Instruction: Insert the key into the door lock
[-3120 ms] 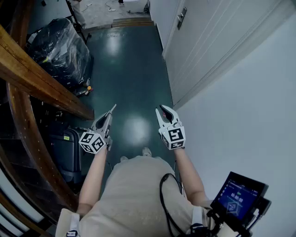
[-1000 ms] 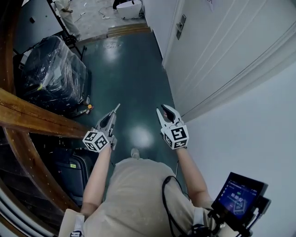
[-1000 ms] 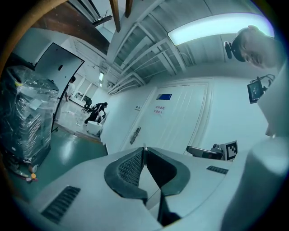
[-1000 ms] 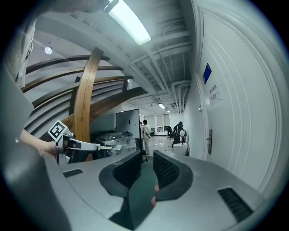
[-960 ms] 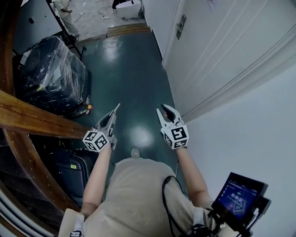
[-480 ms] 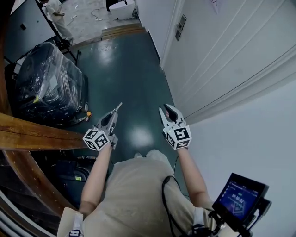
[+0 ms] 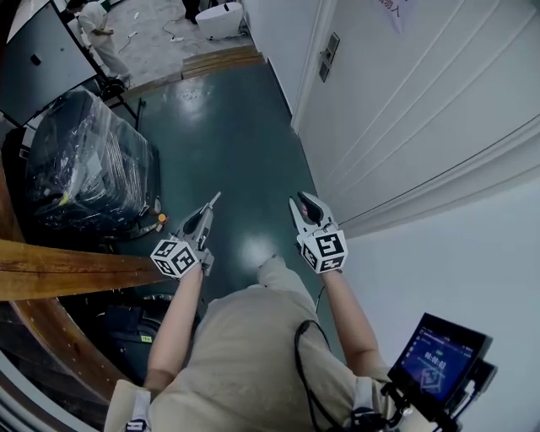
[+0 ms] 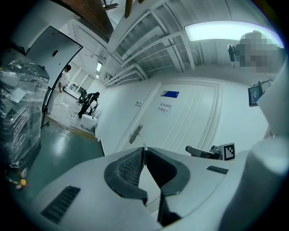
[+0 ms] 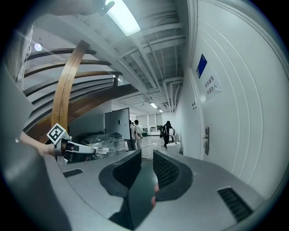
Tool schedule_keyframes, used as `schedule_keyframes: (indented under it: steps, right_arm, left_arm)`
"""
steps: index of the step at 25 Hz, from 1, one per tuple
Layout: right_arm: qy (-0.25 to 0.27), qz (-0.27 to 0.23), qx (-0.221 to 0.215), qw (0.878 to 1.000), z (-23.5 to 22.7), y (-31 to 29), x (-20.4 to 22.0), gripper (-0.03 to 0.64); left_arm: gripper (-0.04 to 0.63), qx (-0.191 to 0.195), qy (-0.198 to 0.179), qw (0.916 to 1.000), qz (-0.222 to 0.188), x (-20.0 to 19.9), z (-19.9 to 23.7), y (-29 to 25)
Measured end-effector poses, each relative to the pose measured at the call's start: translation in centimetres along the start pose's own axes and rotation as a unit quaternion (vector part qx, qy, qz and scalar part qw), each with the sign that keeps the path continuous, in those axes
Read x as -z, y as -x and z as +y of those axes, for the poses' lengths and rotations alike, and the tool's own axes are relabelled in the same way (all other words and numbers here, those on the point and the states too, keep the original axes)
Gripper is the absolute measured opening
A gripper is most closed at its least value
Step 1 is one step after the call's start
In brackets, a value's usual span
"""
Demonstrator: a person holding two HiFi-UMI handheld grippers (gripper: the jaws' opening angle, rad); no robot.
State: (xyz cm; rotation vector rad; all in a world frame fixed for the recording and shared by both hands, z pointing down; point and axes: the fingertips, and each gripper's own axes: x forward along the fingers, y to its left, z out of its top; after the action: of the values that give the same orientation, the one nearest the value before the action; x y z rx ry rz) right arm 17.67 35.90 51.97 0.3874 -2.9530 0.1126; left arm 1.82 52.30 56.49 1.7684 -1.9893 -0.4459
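Note:
The white door runs along the right of the green corridor, its metal lock plate far ahead of both grippers. My left gripper is held out level, jaws shut on a thin pale sliver that looks like the key seen edge-on. The lock plate shows beyond the left gripper, well off. My right gripper is open with nothing between its fingers. In the right gripper view the right gripper has the lock plate at its right.
A plastic-wrapped dark bundle stands at the corridor's left. A curved wooden beam crosses low at left. A white tub and people are at the far end. A small screen hangs at my right hip.
Both grippers have been carried forward along the corridor in the same pose. The door and lock plate are nearer and the wrapped bundle has slid back on the left.

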Motion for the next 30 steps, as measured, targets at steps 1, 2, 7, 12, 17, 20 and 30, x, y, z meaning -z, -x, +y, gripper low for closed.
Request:
schedule_keyframes:
  steps: [1, 2, 7, 12, 17, 20, 30]
  right_arm:
    - [0.0, 0.002, -0.001, 1.0, -0.6, -0.5, -0.1, 0.077]
    - [0.0, 0.003, -0.003, 1.0, -1.3, -1.0, -0.4, 0.077]
    - [0.002, 0.007, -0.01, 1.0, -4.5, -3.4, -1.9, 0.077]
    - [-0.003, 0.012, -0.025, 1.0, -10.4, -6.2, -2.9, 0.077]
    - [0.001, 0.007, -0.016, 1.0, -10.9, -6.4, -3.2, 0.077]
    - [-0.002, 0.01, -0.008, 1.0, -11.5, -6.0, -2.5, 0.077]
    - [0.001, 0.006, 0.009, 1.0, -13.0, -5.3, -2.4, 0.077]
  left_arm:
    - [0.032, -0.002, 0.002, 1.0, -0.001, -0.3, 0.1, -0.6]
    - [0.032, -0.004, 0.005, 1.0, -0.001, -0.6, 0.1, -1.1]
    - [0.032, -0.012, 0.009, 0.9999, -0.002, -2.5, 0.0, -4.1]
    - [0.032, -0.022, 0.012, 0.9997, -0.002, -3.7, -0.9, -10.4]
    - [0.032, -0.015, 0.023, 0.9996, 0.001, -3.3, -0.6, -10.9]
    - [0.032, -0.018, 0.029, 0.9994, 0.003, -3.0, -0.5, -11.2]
    - [0.032, -0.016, 0.042, 0.9989, -0.014, -3.1, 0.3, -11.3]
